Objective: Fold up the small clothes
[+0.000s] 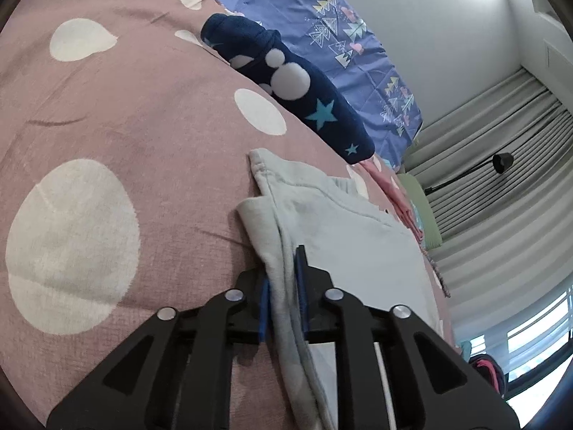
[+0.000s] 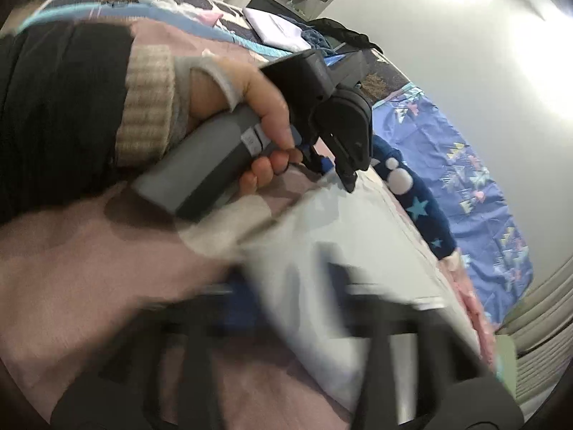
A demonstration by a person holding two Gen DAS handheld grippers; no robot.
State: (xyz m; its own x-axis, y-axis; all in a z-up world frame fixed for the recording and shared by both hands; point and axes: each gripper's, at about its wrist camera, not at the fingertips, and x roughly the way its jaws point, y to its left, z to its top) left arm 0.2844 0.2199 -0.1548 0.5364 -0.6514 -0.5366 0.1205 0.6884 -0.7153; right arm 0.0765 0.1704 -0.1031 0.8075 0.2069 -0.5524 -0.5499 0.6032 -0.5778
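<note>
A small light grey garment [image 1: 343, 236] lies on the pink bedspread with white dots [image 1: 107, 114]. My left gripper [image 1: 284, 286] is shut on the garment's near edge, a fold of cloth pinched between its blue pads. In the right wrist view the left gripper [image 2: 336, 172] and the hand holding it sit at the far edge of the grey garment [image 2: 358, 236]. My right gripper [image 2: 286, 297] is heavily blurred at the bottom; the grey cloth runs between its fingers, and it looks shut on the cloth.
A navy garment with white dots and blue stars [image 1: 286, 82] lies beyond the grey one. A blue patterned sheet [image 1: 340, 36] lies behind it. Pink folded cloth [image 1: 397, 193] and a green pillow [image 1: 422, 211] sit at right. Curtains [image 1: 501, 179] hang behind.
</note>
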